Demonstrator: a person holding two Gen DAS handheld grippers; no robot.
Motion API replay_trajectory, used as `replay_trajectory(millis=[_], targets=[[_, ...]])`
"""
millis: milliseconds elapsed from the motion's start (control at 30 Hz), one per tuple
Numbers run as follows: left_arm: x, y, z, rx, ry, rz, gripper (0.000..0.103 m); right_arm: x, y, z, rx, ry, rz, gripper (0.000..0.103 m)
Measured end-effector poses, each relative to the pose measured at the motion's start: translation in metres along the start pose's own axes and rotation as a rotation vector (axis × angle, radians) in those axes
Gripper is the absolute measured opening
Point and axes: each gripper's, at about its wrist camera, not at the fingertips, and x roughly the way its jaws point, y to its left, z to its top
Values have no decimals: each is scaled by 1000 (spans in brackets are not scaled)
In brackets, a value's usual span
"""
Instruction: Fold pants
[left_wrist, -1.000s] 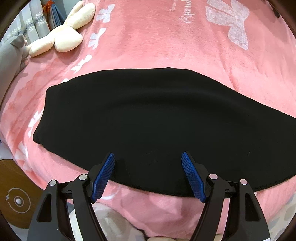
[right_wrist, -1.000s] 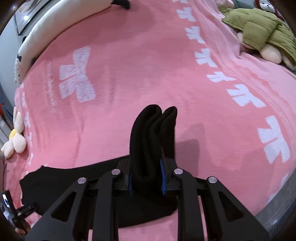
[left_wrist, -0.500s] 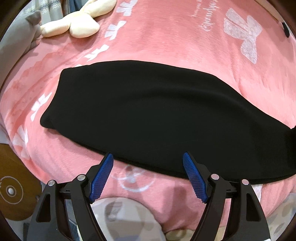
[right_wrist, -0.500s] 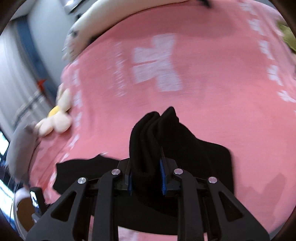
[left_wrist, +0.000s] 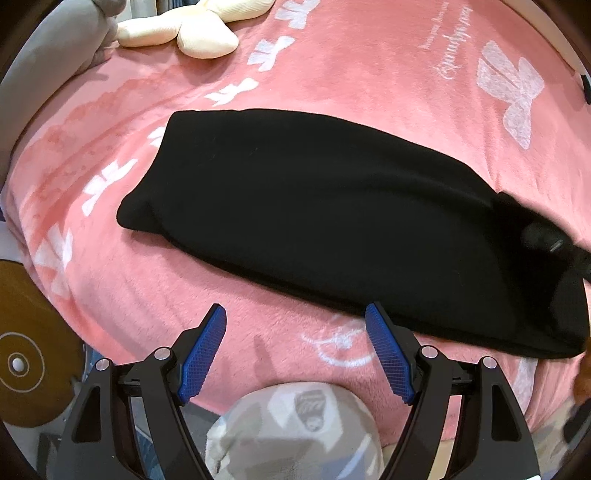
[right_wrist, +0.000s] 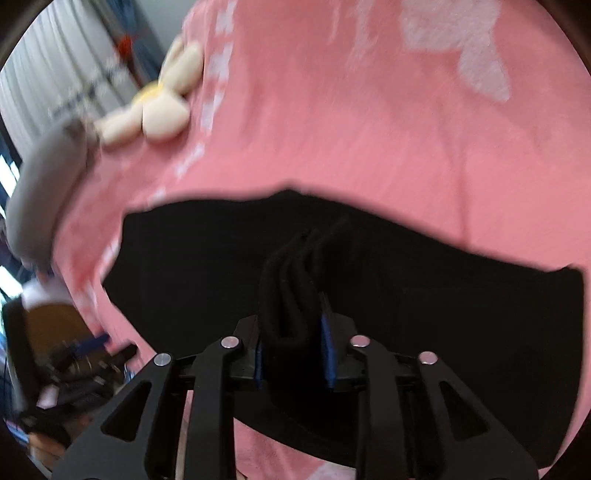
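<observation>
The pants (left_wrist: 332, 221) are matt black knit cloth, soft and lint-free. The blanket (left_wrist: 369, 74) under them is pink plush fleece with a short nap. The left gripper (left_wrist: 295, 354) has matt black plastic arms, blue ridged rubbery pads (left_wrist: 388, 358) and shiny metal rivets.

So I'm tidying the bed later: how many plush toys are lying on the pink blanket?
2 that I can make out: a cream plush toy at the blanket's far edge, and a grey one just beside it. Others may lie out of view.
</observation>
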Motion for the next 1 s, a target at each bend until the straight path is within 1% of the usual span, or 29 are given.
replay_trajectory(millis=[33, 100, 133, 167, 267, 300, 367, 400, 467, 533, 567, 600, 633, 667, 700, 767, 800, 833, 867, 900, 933, 967, 1000], targets=[[0, -1, 0, 3, 0, -3, 75, 8, 4, -5, -17, 22, -21, 28], [-2, -3, 0, 13, -1, -12, 75, 8, 14, -10, -68, 28, -57, 36], [-2, -3, 0, 16, -3, -15, 75, 1, 20, -11, -95, 21, -64, 51], [-4, -5, 1, 24, -7, -21, 75, -11, 25, -12, -122, -1, -66, 62], [-6, -13, 3, 39, -14, -54, 76, -49, 23, -12, -141, -95, -70, 64], [-7, -16, 5, 40, -12, -72, 76, -66, 11, -13, -109, -119, -87, 64], [-6, -26, 9, 34, 4, -135, 76, -90, -18, -19, -27, -150, -136, 64], [-6, -33, 12, 30, 14, -184, 76, -103, -40, -25, 28, -155, -181, 64], [-4, -46, 16, 24, 32, -269, 77, -117, -71, -35, 108, -154, -232, 63], [1, -61, 20, 13, 52, -335, 78, -133, -101, -52, 189, -155, -300, 64], [6, -72, 24, 17, 65, -370, 78, -138, -110, -58, 217, -157, -320, 64], [10, -84, 27, 27, 84, -388, 78, -144, -121, -67, 255, -161, -332, 64], [14, -94, 30, 40, 95, -404, 78, -149, -129, -74, 288, -167, -333, 64], [20, -109, 34, 69, 109, -418, 82, -150, -133, -78, 305, -172, -329, 64], [29, -123, 38, 94, 121, -402, 83, -152, -137, -82, 320, -179, -326, 64], [47, -138, 41, 95, 137, -341, 82, -148, -139, -87, 321, -172, -314, 64], [50, -143, 42, 88, 112, -314, 78, -146, -137, -88, 316, -170, -316, 64], [49, -146, 43, 89, 93, -302, 69, -143, -137, -88, 311, -166, -321, 64], [46, -149, 45, 94, 78, -326, 22, -141, -135, -88, 306, -163, -328, 64], [42, -152, 49, 102, 88, -371, 14, -140, -136, -89, 301, -166, -332, 64], [34, -151, 54, 85, 91, -441, 14, -140, -136, -88, 300, -172, -333, 64], [22, -147, 60, 72, 61, -480, 14, -139, -136, -87, 301, -177, -333, 64], [11, -144, 63, 79, 21, -471, 14, -139, -138, -88, 302, -179, -327, 64]])
